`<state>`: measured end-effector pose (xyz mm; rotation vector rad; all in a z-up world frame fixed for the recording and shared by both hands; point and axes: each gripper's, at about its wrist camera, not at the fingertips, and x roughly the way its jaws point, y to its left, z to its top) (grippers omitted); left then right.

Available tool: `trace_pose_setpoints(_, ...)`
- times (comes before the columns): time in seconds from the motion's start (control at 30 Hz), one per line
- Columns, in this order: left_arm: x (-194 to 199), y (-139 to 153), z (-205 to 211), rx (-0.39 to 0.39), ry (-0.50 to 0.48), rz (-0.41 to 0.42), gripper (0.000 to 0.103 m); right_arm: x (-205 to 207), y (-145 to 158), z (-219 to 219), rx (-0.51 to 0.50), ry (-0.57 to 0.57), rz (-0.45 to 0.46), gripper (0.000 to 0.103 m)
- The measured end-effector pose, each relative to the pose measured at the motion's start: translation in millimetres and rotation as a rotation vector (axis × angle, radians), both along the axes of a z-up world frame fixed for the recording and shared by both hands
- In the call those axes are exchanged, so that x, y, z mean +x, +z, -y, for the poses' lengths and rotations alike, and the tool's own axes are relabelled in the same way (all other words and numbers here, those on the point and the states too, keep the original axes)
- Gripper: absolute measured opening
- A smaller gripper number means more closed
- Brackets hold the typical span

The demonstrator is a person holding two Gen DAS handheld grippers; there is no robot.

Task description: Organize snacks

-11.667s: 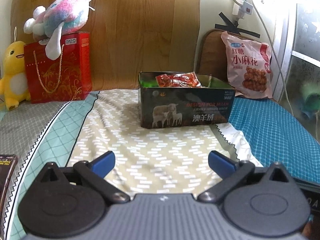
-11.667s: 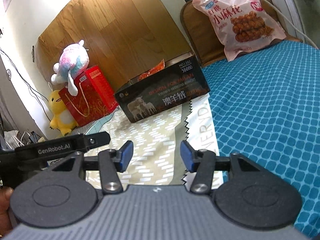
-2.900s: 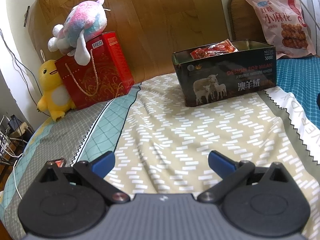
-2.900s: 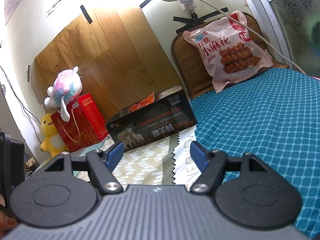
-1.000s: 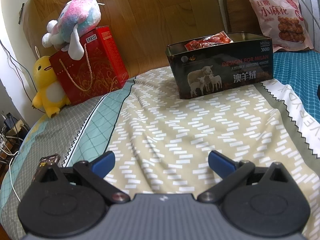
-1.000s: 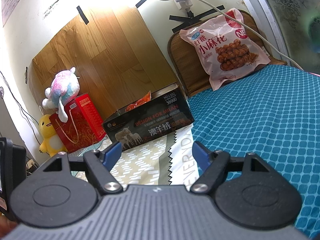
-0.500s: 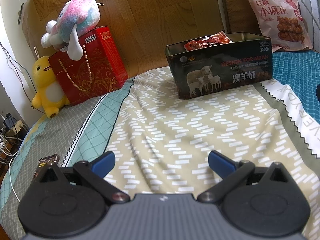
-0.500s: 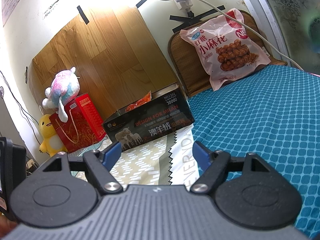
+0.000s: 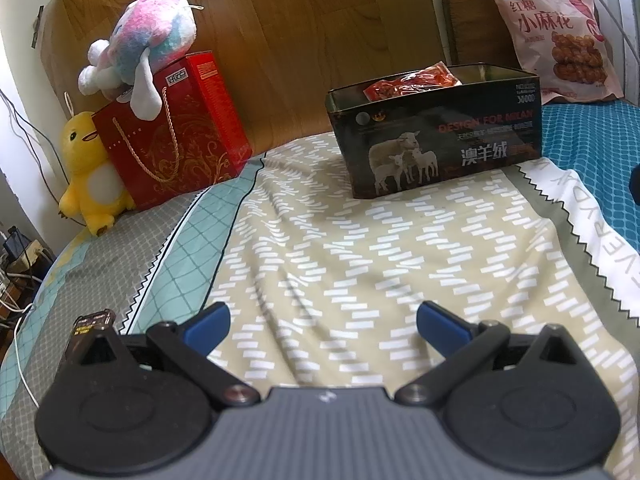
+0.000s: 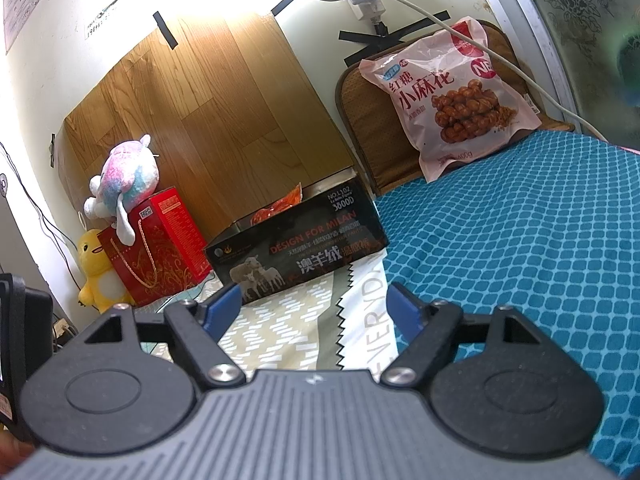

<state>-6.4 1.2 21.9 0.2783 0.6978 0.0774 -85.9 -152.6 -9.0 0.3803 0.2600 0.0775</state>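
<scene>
A dark tin box (image 9: 436, 136) with sheep printed on it stands on the bed, with a red snack packet (image 9: 408, 82) inside. It also shows in the right wrist view (image 10: 300, 252) with the packet (image 10: 280, 206) poking out. A big pink snack bag (image 9: 556, 36) leans against a chair back at the far right, also in the right wrist view (image 10: 452, 92). A small dark packet (image 9: 90, 322) lies by my left gripper's left finger. My left gripper (image 9: 322, 326) is open and empty, well short of the box. My right gripper (image 10: 314, 304) is open and empty.
A red gift bag (image 9: 172, 140) with a pastel plush (image 9: 144, 56) on top and a yellow duck plush (image 9: 88, 168) stand at the back left. A wooden board (image 9: 280, 32) leans behind. A power strip and cable (image 10: 400, 4) hang on the wall. A blue mat (image 10: 520, 248) covers the right.
Over the last second both grippers stay open and nearly still. The views shift only slightly.
</scene>
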Motion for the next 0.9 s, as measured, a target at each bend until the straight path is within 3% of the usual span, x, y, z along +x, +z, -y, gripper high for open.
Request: trace_pose_setpoints(0.9, 1.5, -2.3, -0.7, -0.016, -0.011, -0.019, 0.103, 0.1, 1.0, 0.5, 0.003, -0.004, -0.002, 0.083)
